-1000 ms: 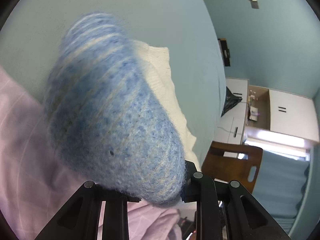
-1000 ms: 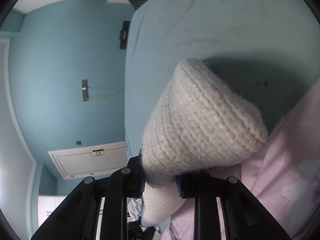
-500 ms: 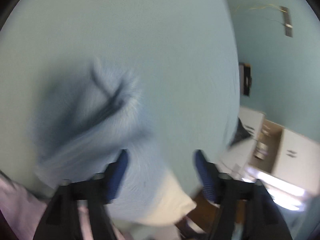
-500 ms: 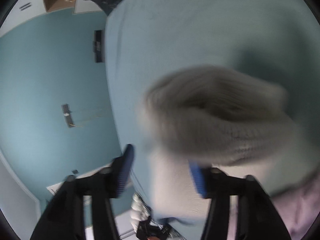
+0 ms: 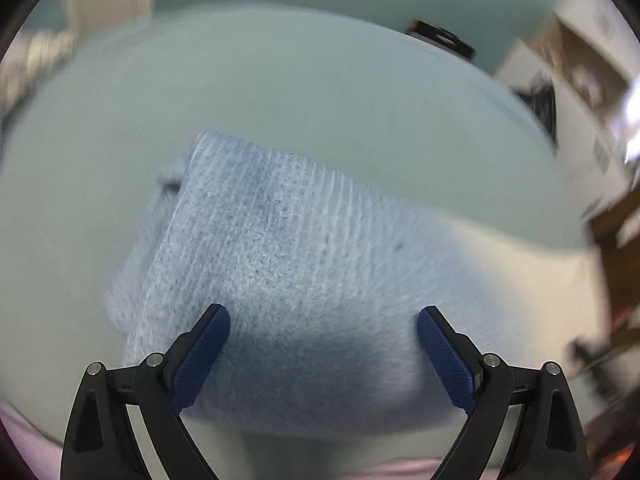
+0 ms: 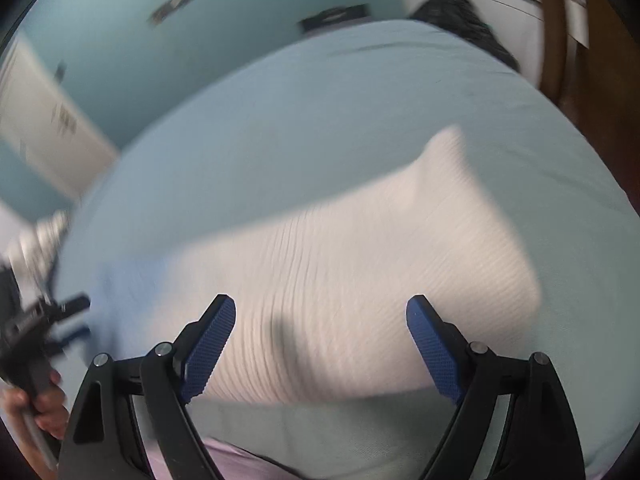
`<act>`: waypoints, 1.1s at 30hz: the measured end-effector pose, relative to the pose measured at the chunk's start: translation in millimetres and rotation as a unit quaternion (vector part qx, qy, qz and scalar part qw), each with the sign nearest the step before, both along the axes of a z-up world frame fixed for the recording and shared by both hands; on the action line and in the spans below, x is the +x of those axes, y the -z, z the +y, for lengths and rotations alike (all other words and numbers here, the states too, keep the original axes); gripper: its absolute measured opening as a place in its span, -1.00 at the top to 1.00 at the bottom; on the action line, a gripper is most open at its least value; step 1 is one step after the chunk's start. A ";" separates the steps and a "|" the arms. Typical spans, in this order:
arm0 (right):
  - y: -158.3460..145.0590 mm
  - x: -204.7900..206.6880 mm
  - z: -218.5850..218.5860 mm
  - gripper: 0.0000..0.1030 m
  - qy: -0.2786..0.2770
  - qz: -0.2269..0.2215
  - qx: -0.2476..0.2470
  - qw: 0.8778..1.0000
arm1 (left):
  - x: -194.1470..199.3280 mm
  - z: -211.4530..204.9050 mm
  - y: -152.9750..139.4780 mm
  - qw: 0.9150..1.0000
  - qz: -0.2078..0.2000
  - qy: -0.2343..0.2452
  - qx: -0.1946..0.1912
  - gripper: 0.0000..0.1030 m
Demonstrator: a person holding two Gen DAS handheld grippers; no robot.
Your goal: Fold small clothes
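The knit garment, blue (image 5: 280, 264) at its left end and white (image 6: 384, 280) at its right, now lies flat on the pale blue bedsheet (image 5: 320, 100), released a second after hanging bunched from both tools. The left gripper (image 5: 323, 360) and right gripper (image 6: 320, 350) hover over it, jaws spread wide and empty, suggesting the garment is laid out for folding.

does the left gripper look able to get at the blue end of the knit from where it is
Probably yes. The left gripper is open and the blue knit lies flat on the bed right ahead of its fingers, with nothing between them. The frame is blurred, so the exact gap is unclear.
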State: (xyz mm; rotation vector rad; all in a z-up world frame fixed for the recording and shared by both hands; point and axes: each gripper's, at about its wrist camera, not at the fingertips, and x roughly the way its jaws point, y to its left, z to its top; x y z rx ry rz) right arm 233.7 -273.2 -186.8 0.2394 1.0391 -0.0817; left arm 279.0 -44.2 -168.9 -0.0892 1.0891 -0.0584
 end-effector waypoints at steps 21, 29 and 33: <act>34.4 -75.2 -141.6 -0.03 0.108 -0.087 0.150 0.979 | -1.9 -16.1 19.7 0.996 -0.048 0.037 0.058 -1.00; 43.2 -136.5 -164.2 0.75 0.251 -0.173 0.285 0.909 | -8.6 -13.9 21.9 0.997 -0.050 0.038 0.052 -1.00; 68.6 -122.4 -150.3 0.76 0.274 -0.125 0.232 0.925 | -8.2 -14.8 22.2 0.997 -0.051 0.039 0.053 -1.00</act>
